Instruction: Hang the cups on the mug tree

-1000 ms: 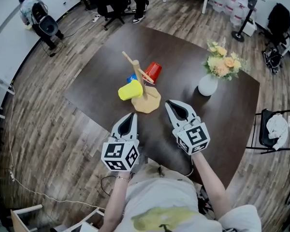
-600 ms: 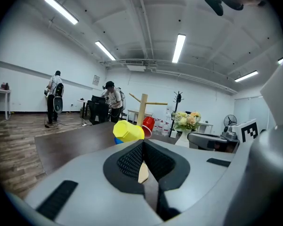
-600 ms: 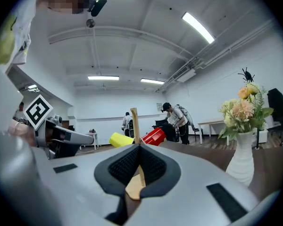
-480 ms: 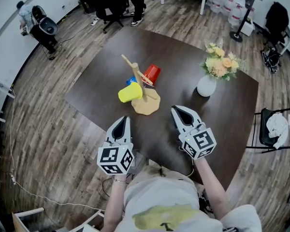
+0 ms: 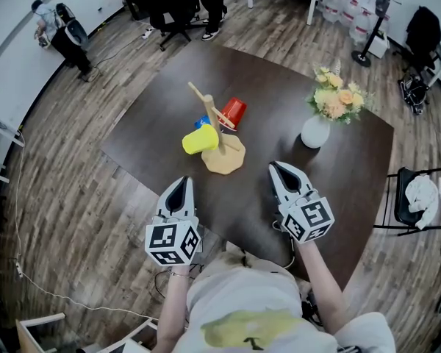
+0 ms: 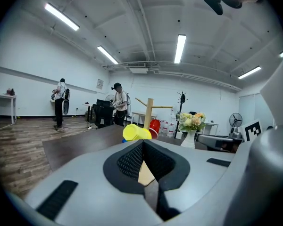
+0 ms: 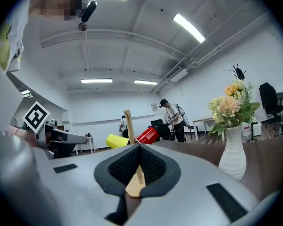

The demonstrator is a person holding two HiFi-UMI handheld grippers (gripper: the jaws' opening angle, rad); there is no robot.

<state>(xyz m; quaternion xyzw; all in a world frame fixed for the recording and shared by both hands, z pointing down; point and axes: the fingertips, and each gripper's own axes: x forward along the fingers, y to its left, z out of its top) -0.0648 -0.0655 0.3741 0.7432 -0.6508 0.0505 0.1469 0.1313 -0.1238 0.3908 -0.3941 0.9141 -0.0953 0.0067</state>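
The fingers (image 6: 126, 163) of the left gripper (image 5: 181, 182) are closed together, tip to tip, with nothing gripped between them. The fingers (image 7: 124, 166) of the right gripper (image 5: 275, 167) are closed in the same way and are also empty. Each gripper is held in one of the person's hands above the near edge of a dark brown counter (image 5: 154, 109). The left gripper is at the near left and the right gripper at the near right, and both point away from the person toward the middle of the counter.

Between and beyond the two grippers, clear of both, a light wooden mug tree (image 5: 212, 122) stands upright on a round wooden base. A yellow cup (image 5: 199, 140) hangs on its side to the left of the post. A red cup (image 5: 234, 111) hangs tilted on a peg to the far right of the post. A blue cup (image 5: 201, 121) shows only partly behind the yellow one, and how it is held cannot be made out.

Farther right on the counter stands a white vase (image 5: 315, 131) holding pale yellow and peach flowers (image 5: 339, 96), well apart from the mug tree. The counter stands on a wood-plank floor (image 5: 66, 197). A black chair (image 5: 420, 197) sits at the right edge, and people (image 5: 60, 29) stand at the far side of the room.
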